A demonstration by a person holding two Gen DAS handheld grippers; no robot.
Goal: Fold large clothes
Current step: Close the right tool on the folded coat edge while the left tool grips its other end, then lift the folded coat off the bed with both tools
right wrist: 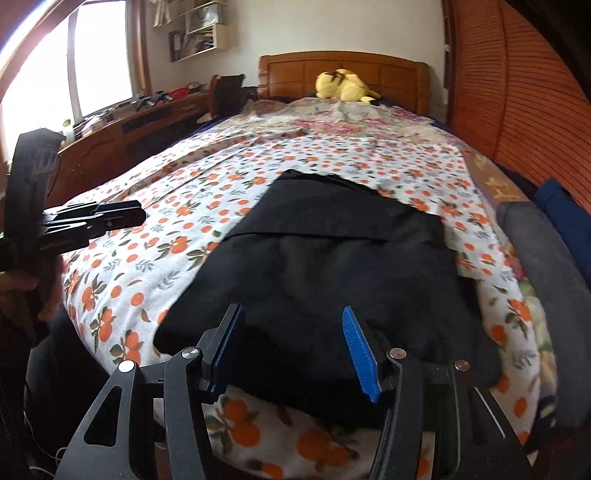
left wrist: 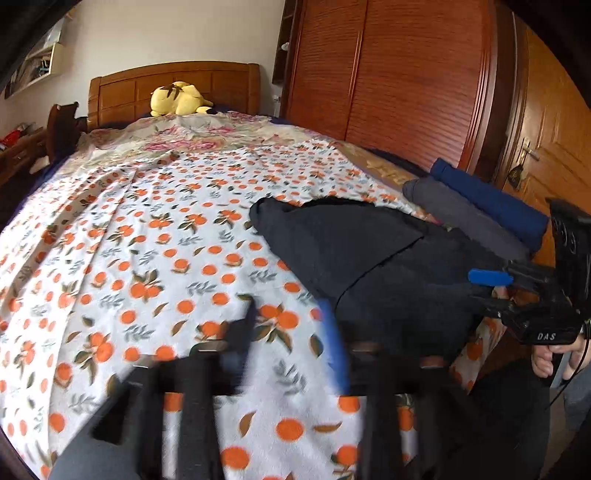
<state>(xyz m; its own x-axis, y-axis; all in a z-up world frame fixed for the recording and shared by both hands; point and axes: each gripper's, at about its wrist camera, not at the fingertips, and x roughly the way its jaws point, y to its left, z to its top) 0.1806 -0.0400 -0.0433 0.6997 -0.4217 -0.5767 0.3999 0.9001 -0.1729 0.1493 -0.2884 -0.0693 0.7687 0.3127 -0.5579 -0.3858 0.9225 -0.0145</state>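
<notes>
Bedroom scene, catalogued left to right.

Far left in the right wrist view: a bright window (right wrist: 96,62), a wooden desk (right wrist: 110,147) beneath it with small clutter, wall shelves (right wrist: 201,29) above.

Left gripper (right wrist: 122,218): stood over the left part of the bed, apart from the garment. In its own view the fingers were blurred by motion; jaws parted, nothing between them, only the sheet below.

Bed sheet (left wrist: 147,240): white with an orange-fruit print, spread across the bed; a pink floral cover (left wrist: 192,136) lay beyond it toward the wooden headboard (left wrist: 173,85). A yellow plush toy (left wrist: 177,98) rested against the headboard.

Black garment (right wrist: 332,266): the task's item, partly folded with one flap laid across the top, lying flat on the sheet near the bed's near edge, right of centre.

Right gripper (right wrist: 295,350): jaws apart, blue pads (right wrist: 360,350) facing inward, poised just above the garment's near edge; no cloth pinched between them.

Grey folded cloth (right wrist: 543,266) and a dark blue folded cloth (right wrist: 557,199): side by side along the right edge of the bed, just beside the black garment.

Far right: a reddish slatted wardrobe (left wrist: 388,81).
</notes>
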